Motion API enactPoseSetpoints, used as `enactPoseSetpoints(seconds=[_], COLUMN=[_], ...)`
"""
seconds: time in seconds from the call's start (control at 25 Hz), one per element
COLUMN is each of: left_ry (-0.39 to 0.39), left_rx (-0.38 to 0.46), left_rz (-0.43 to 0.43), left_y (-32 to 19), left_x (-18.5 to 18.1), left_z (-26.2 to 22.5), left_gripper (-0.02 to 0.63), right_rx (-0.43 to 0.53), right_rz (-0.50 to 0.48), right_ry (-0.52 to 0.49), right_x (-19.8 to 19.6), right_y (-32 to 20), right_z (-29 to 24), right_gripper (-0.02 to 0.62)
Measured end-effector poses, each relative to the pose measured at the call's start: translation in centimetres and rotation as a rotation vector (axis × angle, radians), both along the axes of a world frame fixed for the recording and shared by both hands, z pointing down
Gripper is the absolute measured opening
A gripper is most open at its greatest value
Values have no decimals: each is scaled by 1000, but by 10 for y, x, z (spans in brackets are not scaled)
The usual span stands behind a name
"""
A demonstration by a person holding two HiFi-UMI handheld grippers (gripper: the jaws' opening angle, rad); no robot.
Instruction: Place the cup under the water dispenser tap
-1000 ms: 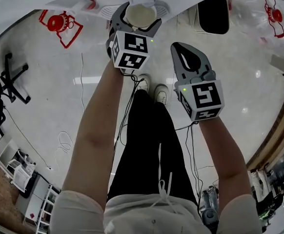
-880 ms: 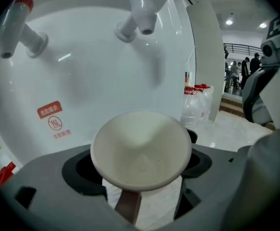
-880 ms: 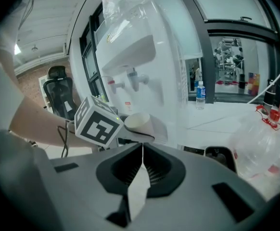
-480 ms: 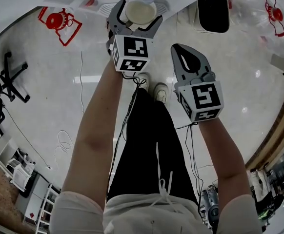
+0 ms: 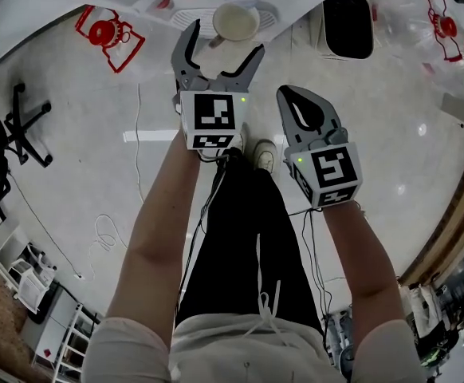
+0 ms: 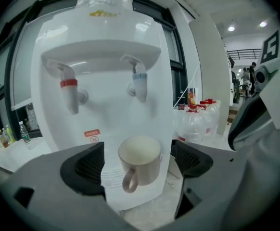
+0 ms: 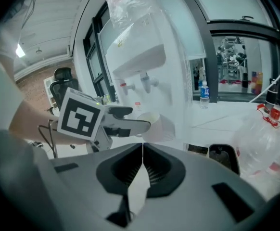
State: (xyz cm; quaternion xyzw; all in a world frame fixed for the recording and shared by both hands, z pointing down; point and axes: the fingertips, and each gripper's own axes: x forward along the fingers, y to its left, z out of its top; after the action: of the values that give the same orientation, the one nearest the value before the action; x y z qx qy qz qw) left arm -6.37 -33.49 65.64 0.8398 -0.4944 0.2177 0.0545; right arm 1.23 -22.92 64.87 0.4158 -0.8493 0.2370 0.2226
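Observation:
A cream cup (image 5: pixel 235 21) stands on the drip tray (image 5: pixel 186 16) of the white water dispenser (image 6: pixel 101 81). In the left gripper view the cup (image 6: pixel 140 160) sits below the blue tap (image 6: pixel 139 83), its handle facing me; the red tap (image 6: pixel 69 88) is to the left. My left gripper (image 5: pixel 224 48) is open, its tips just short of the cup, not touching it. My right gripper (image 5: pixel 300 106) hangs to the right over the floor, shut and holding nothing (image 7: pixel 142 158). From the right gripper view the cup (image 7: pixel 157 126) shows just past the left gripper (image 7: pixel 125 124).
A black bin (image 5: pixel 348 22) stands right of the dispenser. Large water bottles with red caps (image 5: pixel 447 22) are stacked further right. An office chair (image 5: pixel 17 126) and loose cables (image 5: pixel 104 230) lie on the floor to the left. My legs and shoes are directly below.
The left gripper's jaws have spread and drawn back toward me, letting go of the cup, which stays on the drip tray. The right gripper has barely moved.

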Motion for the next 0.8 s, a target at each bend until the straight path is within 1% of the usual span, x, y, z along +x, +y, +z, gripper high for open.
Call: enactPoseSetpoints(seconds=[0.08,0.2,0.24,0.28,0.32,0.4,0.44,0.56,0.68,0.8], left_ry=[24,76,94,114,135,176,194,246,278,299], left_rx=[-12,-64,-80,-97,-112,-129,-135,-168,-187,-170], left_rz=[-6,2,-11,-40,-83,-176,-213,-288,-304,-264], left_y=[15,38,45,51,57,67,72,90,104,109], left_x=[-3,-2,-3,-5,-10,-20,-24,-35,-37,-28], left_z=[-10,-24,-30,-37,-44,-62,-70,-91,-119,-154], left_gripper=[463,462,452,430,386,259,212,148,90,60], right_rx=[10,24,30,38,47,63,66,76,95,123], right_rz=[4,16,20,25,29,42,50,65,73,81], right_ry=[-6,-10,-9,-8,-6,-8,-10,-18,-18,-26], right_x=[-1,-3,-3,-3,-3,-1,1,5,9,12], right_y=[2,3,4,4,5,7,8,15,19,18], right_z=[-9,-25,-33,-41,-49,-66,-73,-97,-126,-160], right_gripper=[28,28,29,28,28,28,28,28,28,28])
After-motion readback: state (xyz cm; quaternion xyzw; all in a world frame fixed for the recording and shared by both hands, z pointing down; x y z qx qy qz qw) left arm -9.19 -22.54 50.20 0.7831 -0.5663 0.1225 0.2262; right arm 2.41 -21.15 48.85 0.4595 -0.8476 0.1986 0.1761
